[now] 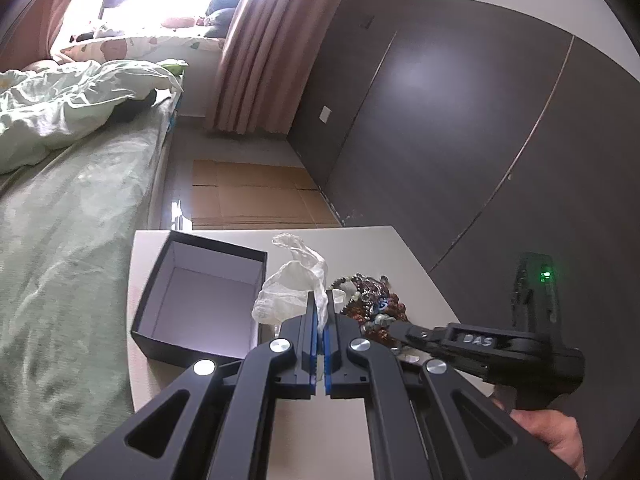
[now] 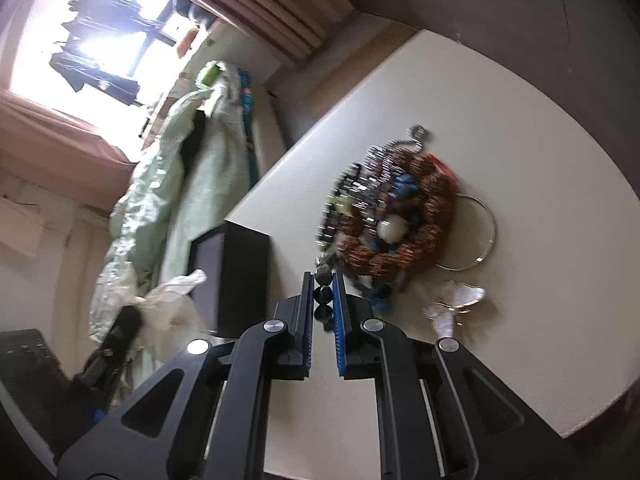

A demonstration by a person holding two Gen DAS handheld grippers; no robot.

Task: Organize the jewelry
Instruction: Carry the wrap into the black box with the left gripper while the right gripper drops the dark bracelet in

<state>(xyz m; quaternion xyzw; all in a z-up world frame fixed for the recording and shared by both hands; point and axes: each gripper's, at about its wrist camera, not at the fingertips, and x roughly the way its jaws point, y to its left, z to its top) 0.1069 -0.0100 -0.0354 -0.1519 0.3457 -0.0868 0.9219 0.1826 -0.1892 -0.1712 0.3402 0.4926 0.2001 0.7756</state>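
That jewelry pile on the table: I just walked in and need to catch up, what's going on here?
A person is sorting the jewelry pile on the white table. The left hand-held gripper is shut on a crumpled plastic bag beside the open black box, which looks empty. The right hand-held gripper is closed on a dark beaded strand at the pile's edge.

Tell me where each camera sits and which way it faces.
Left wrist: on the left hand-held gripper, shut on a plastic bag; it looks across the table to the wardrobe. The person's hand shows.
Right wrist: on the right hand-held gripper, shut on a bead string; rolled sideways, it faces the jewelry pile. No hand shows.
Shared: table, black box, bag, jewelry pile, bed.
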